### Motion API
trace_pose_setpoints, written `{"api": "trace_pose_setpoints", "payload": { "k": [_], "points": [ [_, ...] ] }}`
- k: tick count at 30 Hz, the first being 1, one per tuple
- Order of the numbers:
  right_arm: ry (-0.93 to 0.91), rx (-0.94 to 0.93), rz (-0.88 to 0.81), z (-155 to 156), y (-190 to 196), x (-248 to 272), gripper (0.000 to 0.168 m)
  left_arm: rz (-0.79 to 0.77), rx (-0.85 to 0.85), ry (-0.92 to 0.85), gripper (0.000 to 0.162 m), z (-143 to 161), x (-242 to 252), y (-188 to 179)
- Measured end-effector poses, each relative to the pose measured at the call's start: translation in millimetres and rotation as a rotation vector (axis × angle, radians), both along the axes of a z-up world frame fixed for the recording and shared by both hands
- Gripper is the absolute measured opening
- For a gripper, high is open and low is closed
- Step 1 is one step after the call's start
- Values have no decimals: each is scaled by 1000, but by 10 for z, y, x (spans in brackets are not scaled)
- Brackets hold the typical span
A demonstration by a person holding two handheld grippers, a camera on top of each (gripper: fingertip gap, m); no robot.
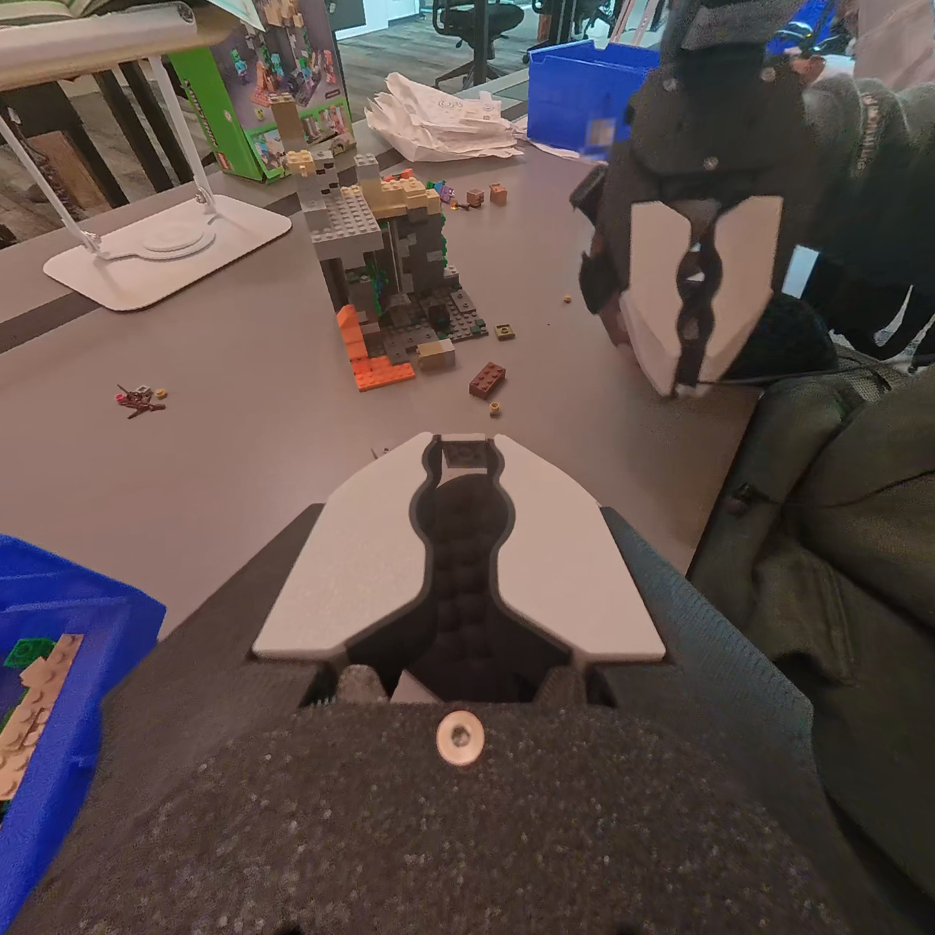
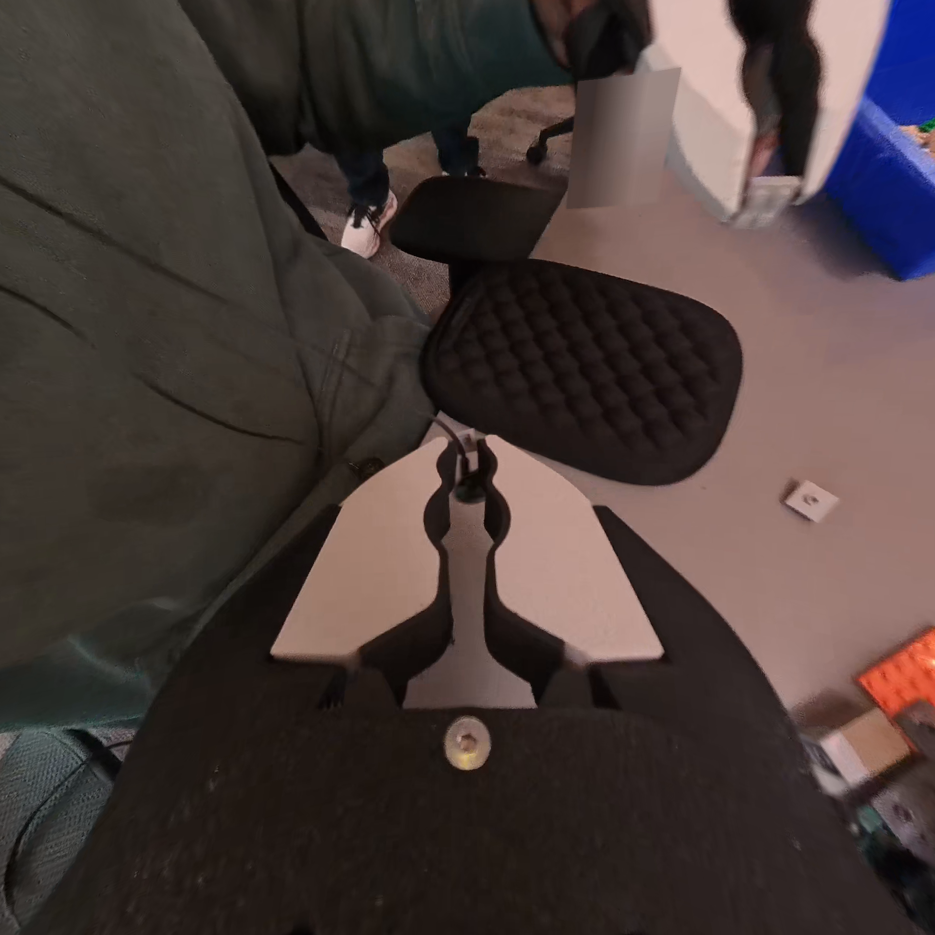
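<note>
Across the grey table (image 1: 212,480), seen from the left wrist view, the largest things sit toward the far edge: a blue bin (image 1: 571,96) at one o'clock, a green toy-set box (image 1: 238,116) at eleven o'clock, a white lamp base (image 1: 167,253) at ten o'clock, and a heap of white paper sheets (image 1: 445,126) at twelve o'clock. A second blue bin (image 1: 76,657) with tan and green plates sits at eight o'clock. At the centre, toward twelve o'clock, stands a brick-built model (image 1: 389,273) in grey, tan and orange, upright on its base. A person's dark green sleeve (image 1: 860,556) fills three o'clock. The right gripper (image 1: 689,385) hangs at two o'clock over the table edge, its fingers nearly together on a small white piece (image 2: 468,452), though exactly what it is cannot be told. The left gripper (image 1: 464,439) has its fingers close together around a small dark grey plate (image 1: 461,454) at the tips. Loose on the table near the model lie a brown brick (image 1: 486,379), a tan block (image 1: 436,354), and, at nine o'clock, a small dark red cluster (image 1: 139,397).
</note>
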State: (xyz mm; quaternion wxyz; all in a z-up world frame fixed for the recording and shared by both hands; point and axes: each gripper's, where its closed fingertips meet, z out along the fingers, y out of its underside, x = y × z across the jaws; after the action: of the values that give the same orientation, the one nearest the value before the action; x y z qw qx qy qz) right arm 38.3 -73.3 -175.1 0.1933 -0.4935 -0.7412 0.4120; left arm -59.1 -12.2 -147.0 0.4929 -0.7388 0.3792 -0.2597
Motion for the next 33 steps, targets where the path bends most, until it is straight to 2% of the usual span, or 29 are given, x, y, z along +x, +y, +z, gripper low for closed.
{"api": "trace_pose_setpoints", "payload": {
  "k": [8,12,14,17,20,24,28,33],
  "points": [
    [76,-121,-75,291,417,294,8,-28,-3,-10,17,-13,136,2],
    [226,-394,2,690,392,526,8,-43,1,-14,17,10,209,7],
    [382,-575,53,1001,415,695,8,-52,5,-17,17,29,246,1],
    [554,-671,71,1220,471,911,8,-62,11,-19,17,50,292,-14],
    [586,-666,28,1147,483,972,9,-71,5,-18,17,32,328,-23],
    [533,-717,-79,927,610,950,13,-82,-6,-15,17,-21,379,-31],
    [445,-718,-184,690,745,862,31,-89,-21,-15,16,-78,419,-26],
    [424,-687,-244,602,848,785,31,-94,-32,-18,17,-109,445,-13]
  ]
}}
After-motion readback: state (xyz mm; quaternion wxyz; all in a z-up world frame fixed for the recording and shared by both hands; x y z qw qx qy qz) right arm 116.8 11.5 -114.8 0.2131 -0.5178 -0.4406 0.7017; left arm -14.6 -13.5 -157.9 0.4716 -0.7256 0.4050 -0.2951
